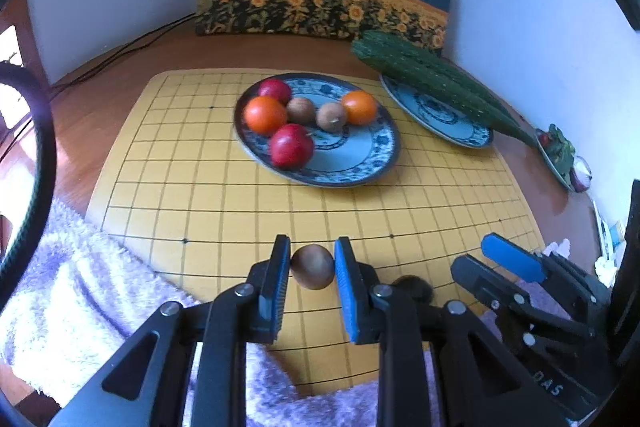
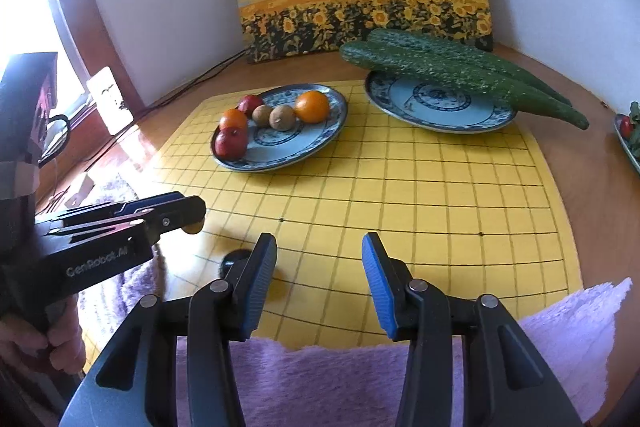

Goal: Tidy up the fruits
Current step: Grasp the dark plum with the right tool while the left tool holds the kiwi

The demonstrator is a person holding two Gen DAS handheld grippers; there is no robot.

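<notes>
- Left wrist view: left claw (image 1: 312,269) clamped on a brown kiwi (image 1: 313,266), held above the near edge of the yellow grid mat (image 1: 224,195).
- Right claw (image 2: 319,283) gapes wide, holds nothing, just beside the left one.
- Ahead of the claws: fruit plate (image 1: 360,163) with apples, oranges, two kiwis.
- Step looks like carry-to-plate; next move calls for reaching forward and releasing the kiwi onto a bare patch beside the other kiwis.
- Beyond, right: cucumber plate (image 1: 448,119).

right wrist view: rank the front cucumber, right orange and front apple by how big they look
1. front cucumber, by far
2. right orange
3. front apple, only slightly smaller, and its different distance from the camera makes that unsure
</notes>
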